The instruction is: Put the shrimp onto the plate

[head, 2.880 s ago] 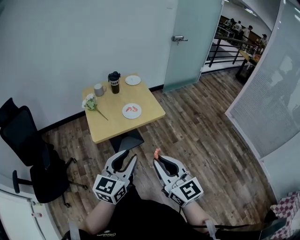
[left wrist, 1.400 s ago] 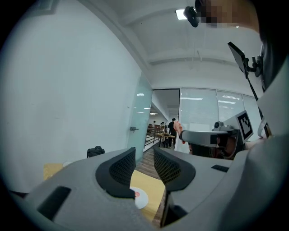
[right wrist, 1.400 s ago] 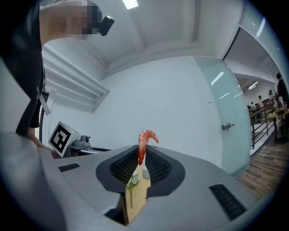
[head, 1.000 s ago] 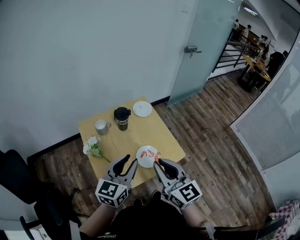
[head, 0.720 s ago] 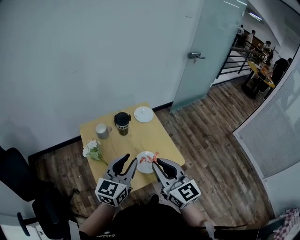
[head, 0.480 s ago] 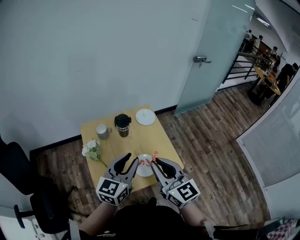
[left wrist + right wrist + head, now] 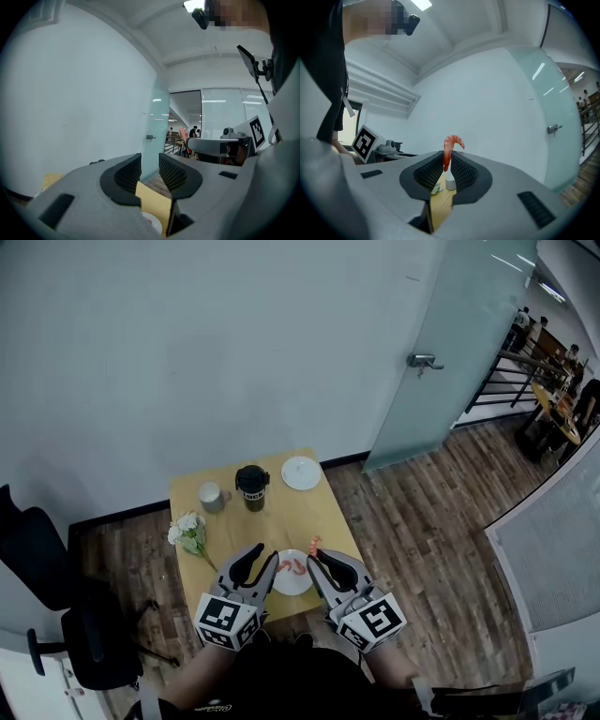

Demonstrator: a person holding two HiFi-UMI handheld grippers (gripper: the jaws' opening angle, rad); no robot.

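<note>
A white plate [image 7: 291, 584] lies near the front edge of the small wooden table [image 7: 234, 521], with a shrimp [image 7: 294, 566] on it. My right gripper [image 7: 319, 556] is shut on another orange shrimp [image 7: 314, 544], at the plate's right rim. In the right gripper view that shrimp [image 7: 451, 146] sticks up from between the jaws of my right gripper [image 7: 446, 165]. My left gripper [image 7: 262, 557] is at the plate's left rim. In the left gripper view my left gripper [image 7: 150, 169] has nothing between its jaws, which are closing a little. The plate [image 7: 153, 224] shows below them.
At the back of the table stand a black cup [image 7: 251, 487], a grey mug [image 7: 210, 495] and a second small plate [image 7: 301, 472]. A white flower [image 7: 190, 532] lies at its left side. A black office chair [image 7: 56, 606] stands left; a glass door [image 7: 441, 343] is at the right.
The table and plate have come closer, from well ahead to right under both grippers' tips. The right gripper has kept the shrimp throughout.
</note>
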